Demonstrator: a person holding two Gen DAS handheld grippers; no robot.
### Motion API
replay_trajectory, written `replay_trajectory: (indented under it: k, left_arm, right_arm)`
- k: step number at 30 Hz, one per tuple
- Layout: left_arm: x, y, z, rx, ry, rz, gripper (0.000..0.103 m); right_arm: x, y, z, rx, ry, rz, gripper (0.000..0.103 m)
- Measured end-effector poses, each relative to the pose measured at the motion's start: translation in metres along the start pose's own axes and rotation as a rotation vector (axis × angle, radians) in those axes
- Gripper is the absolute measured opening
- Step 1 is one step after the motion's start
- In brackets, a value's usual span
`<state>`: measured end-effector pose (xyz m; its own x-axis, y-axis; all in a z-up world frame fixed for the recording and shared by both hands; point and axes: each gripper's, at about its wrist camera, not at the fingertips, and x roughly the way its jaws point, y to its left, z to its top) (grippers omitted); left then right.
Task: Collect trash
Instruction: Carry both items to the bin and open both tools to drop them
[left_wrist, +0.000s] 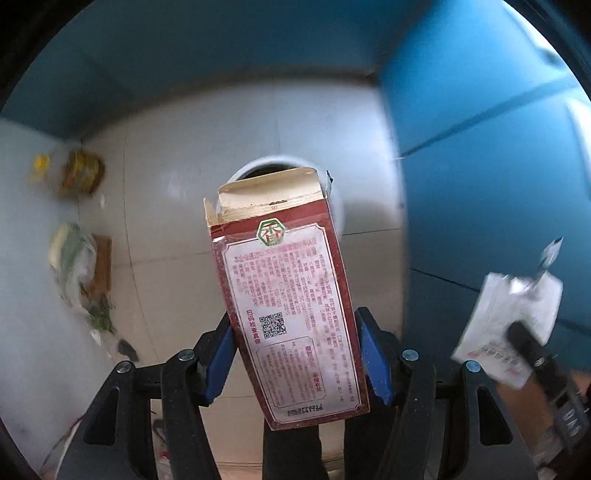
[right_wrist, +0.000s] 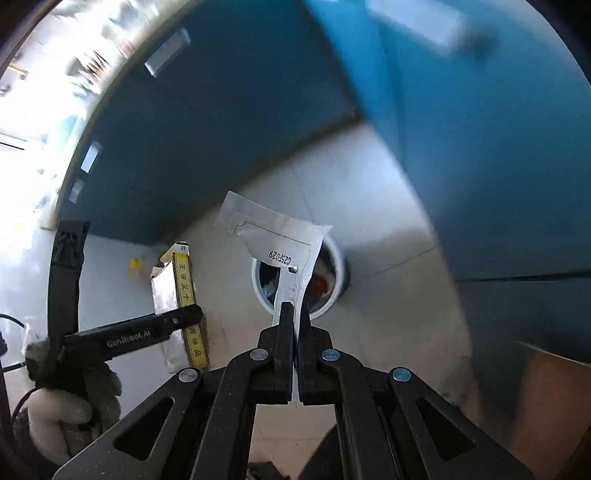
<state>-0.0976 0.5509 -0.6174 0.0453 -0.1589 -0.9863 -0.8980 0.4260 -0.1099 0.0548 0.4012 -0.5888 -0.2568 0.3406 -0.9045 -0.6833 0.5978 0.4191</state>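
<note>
My left gripper (left_wrist: 297, 332) is shut on a tall red carton (left_wrist: 288, 295) with a torn-open top, its blue pads (left_wrist: 221, 354) pressing both sides. Just beyond the carton stands a white round bin (left_wrist: 258, 164) on the floor. My right gripper (right_wrist: 295, 314) is shut on a thin silver-white wrapper (right_wrist: 277, 240) that hangs above the bin (right_wrist: 341, 273), which holds red and pale scraps. In the left wrist view the right gripper (left_wrist: 524, 339) holds that wrapper (left_wrist: 509, 314) at the far right. The right wrist view shows the carton (right_wrist: 183, 280) at the left, in the left gripper (right_wrist: 177, 317).
Blue cabinet fronts (left_wrist: 480, 147) rise behind and to the right of the bin. On the pale tiled floor at the left lie a yellow item (left_wrist: 40, 166), a snack bag (left_wrist: 81, 173), a clear bag with greens (left_wrist: 74, 266) and a brown board (left_wrist: 102, 266). A gloved hand (right_wrist: 62, 410) holds the left gripper.
</note>
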Motion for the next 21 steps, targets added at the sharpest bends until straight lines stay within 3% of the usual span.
replay_trajectory:
  k: [4, 7, 11, 14, 16, 17, 18, 21]
  left_arm:
    - [0.118, 0.045, 0.043, -0.056, 0.125, -0.048, 0.059]
    - [0.179, 0.062, 0.062, -0.064, 0.185, -0.06, 0.059]
    - [0.242, 0.082, 0.083, -0.08, 0.245, -0.078, 0.06]
    - [0.254, 0.092, 0.085, -0.106, 0.239, -0.101, 0.067]
    - [0.256, 0.1, 0.083, -0.122, 0.234, -0.113, 0.097]
    - [0.256, 0.102, 0.081, -0.127, 0.234, -0.114, 0.098]
    - [0.251, 0.1, 0.081, -0.128, 0.235, -0.109, 0.098]
    - [0.238, 0.103, 0.076, -0.112, 0.197, -0.061, 0.098]
  right_arm:
    - [0.157, -0.014, 0.009, 0.044, 0.128, 0.023, 0.001]
    - [0.241, -0.027, 0.014, 0.06, 0.19, 0.017, 0.001]
    - [0.315, -0.036, 0.021, 0.028, 0.233, -0.01, 0.001]
    - [0.349, -0.033, 0.025, 0.005, 0.266, -0.047, 0.005]
    - [0.36, -0.035, 0.025, 0.01, 0.292, -0.059, 0.021]
    - [0.362, -0.034, 0.024, 0.008, 0.289, -0.074, 0.042]
    - [0.361, -0.033, 0.024, 0.007, 0.284, -0.08, 0.056]
    - [0.353, -0.03, 0.026, -0.028, 0.266, -0.126, 0.062]
